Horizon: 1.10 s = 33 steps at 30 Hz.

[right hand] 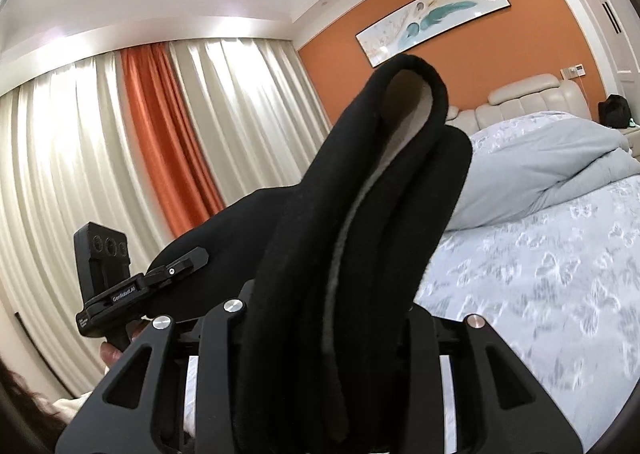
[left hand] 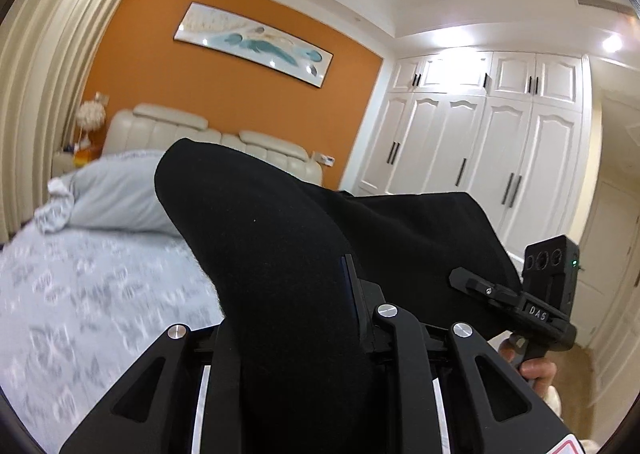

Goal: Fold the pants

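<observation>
Left gripper first: its fingers are clamped on a thick bunched fold of the black pants, cloth fills the gap between them and rises ahead of the tips, hiding the contact itself. From that clamp the fabric spans right to the right gripper, seen side-on in the left wrist view with a hand on its handle; its fingers pinch the far edge of the same fabric. Right wrist view confirms: right gripper fingers closed on a doubled layer of pants, grey lining showing in the fold, cloth standing up past the tips; left gripper sits off to the left of those fingers, also biting the fabric. So the pants are held in the air between both sets of fingers, above and in front of the bed, not lying on it; what hangs below the fingers is out of view. Looks like the lift-and-spread step, early in the fold. To do it well: keep both clamps firm, since thick layers could slip; pull the fingers apart sideways until the span between them is taut and level; keep both at matched height so the legs hang straight; then lower onto the patterned bedspread, clear of the heaped duvet beyond the right fingers, letting the low end touch first. Risk: bunched grip leaves a twist, so check before laying down.
</observation>
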Tool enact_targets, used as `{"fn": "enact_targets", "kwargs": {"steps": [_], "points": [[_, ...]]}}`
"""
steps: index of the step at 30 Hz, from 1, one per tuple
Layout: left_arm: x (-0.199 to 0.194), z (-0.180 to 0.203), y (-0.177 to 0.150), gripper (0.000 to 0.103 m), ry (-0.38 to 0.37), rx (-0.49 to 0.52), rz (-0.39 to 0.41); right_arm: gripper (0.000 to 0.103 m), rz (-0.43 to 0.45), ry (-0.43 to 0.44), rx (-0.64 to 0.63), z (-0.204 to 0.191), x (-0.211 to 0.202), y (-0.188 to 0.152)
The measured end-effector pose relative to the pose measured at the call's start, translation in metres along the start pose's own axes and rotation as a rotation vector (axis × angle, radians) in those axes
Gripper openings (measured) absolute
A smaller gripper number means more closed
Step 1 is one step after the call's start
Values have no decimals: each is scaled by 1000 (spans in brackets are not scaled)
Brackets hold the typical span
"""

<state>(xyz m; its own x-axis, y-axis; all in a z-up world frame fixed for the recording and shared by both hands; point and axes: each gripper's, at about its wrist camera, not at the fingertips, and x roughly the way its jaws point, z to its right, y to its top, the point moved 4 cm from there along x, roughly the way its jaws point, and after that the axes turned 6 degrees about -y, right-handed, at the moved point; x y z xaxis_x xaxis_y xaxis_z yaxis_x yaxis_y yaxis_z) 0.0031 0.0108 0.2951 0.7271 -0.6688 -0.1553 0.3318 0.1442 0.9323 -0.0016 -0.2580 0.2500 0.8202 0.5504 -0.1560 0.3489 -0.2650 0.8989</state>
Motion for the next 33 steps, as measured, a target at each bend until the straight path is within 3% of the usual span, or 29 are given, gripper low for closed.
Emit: {"fn": "enact_targets", "kwargs": {"steps": [6,10,14,15,17,18,19,21,22,23,25,26,28,29,30,31,32,33], "points": [[84,-71,-14,19,61,12,-22,34,-25,-22,107,92,90,-9],[158,-136,-57,20,91,-17,-85,34,-83,-58,194,161,150,-46],[234,-209,-133,25,165,-82,-204,38,-207,-160,313,245,215,-121],[248,-224,-152,27,187,-108,-241,39,-266,-205,347,266,229,-148],[280,-264,-222,28,251,-186,-401,40,-463,-334,416,306,253,-212],[287,-272,-245,28,276,-203,-472,52,-526,-385,423,316,255,-233],[290,-280,-278,33,307,-224,-557,52,-436,-348,438,318,240,-237],[269,-277,-273,53,328,-210,-447,70,-380,-458,359,311,219,-222],[257,-274,-264,59,362,-208,-431,71,-336,-533,277,302,208,-203],[246,-270,-250,64,409,-201,-410,70,-302,-532,231,292,204,-187],[235,-254,-221,64,409,-131,-345,53,-256,-450,188,266,203,-160],[235,-246,-209,65,417,-87,-324,50,-262,-434,164,256,208,-153],[246,-233,-194,65,439,-40,-327,27,-306,-413,131,246,225,-153],[255,-231,-194,65,440,-41,-343,19,-355,-426,129,251,238,-161],[265,-233,-197,65,448,-46,-361,18,-407,-478,127,262,249,-173],[280,-241,-210,66,475,-66,-399,7,-481,-574,122,283,258,-191],[293,-248,-227,67,509,-83,-452,0,-508,-601,132,295,261,-204],[304,-257,-247,68,538,-102,-532,0,-473,-581,155,299,256,-205]]}}
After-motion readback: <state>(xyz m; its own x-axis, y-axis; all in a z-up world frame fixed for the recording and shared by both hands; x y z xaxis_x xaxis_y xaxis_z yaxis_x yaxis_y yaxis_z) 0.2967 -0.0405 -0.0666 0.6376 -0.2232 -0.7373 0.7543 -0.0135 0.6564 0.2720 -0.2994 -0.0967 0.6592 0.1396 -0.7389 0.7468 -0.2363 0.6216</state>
